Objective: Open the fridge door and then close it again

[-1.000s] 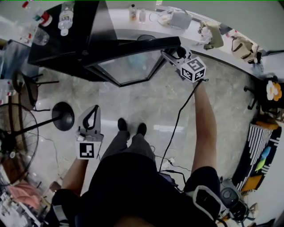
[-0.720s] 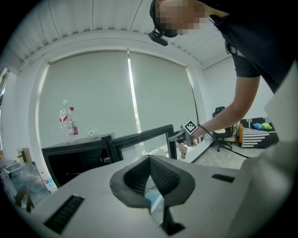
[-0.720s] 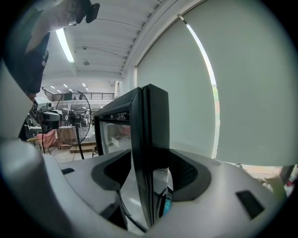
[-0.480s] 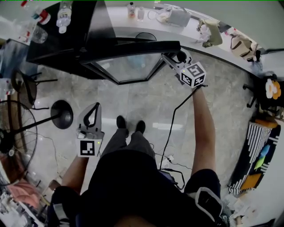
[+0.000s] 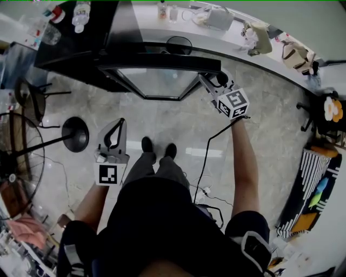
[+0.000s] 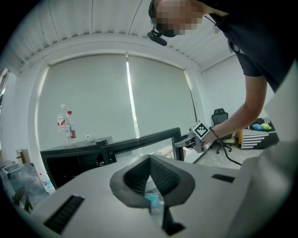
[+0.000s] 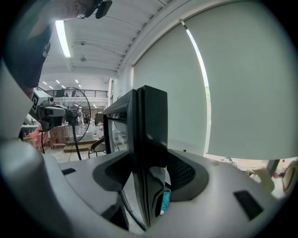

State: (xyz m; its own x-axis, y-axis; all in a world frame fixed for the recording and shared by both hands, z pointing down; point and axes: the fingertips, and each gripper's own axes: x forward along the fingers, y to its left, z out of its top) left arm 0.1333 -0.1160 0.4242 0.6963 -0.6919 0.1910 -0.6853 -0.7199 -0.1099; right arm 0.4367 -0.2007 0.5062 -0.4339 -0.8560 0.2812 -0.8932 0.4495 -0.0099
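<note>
The black fridge (image 5: 81, 51) stands ahead of me, and its glass door (image 5: 157, 81) hangs partly open. My right gripper (image 5: 208, 76) is at the door's free edge. In the right gripper view that black door edge (image 7: 151, 121) fills the gap between the jaws of my right gripper (image 7: 149, 162), and the pads touch it on both sides. These jaws have just been closing onto the edge. My left gripper (image 5: 118, 123) hangs low on the left over the floor, away from the fridge. It is shut, with nothing in it, as the left gripper view (image 6: 149, 160) also shows.
Water bottles (image 5: 81, 13) stand on the fridge top. A floor fan (image 5: 16, 162) and its round base (image 5: 75, 134) are to my left, and a chair (image 5: 32, 105) stands beside the fridge. A white counter (image 5: 243, 48) with bags curves behind the door. A cable trails from the right gripper.
The door has swung closer to the fridge front, and its angle is now smaller. My right gripper has travelled with the door edge. The left gripper has stayed where it was.
</note>
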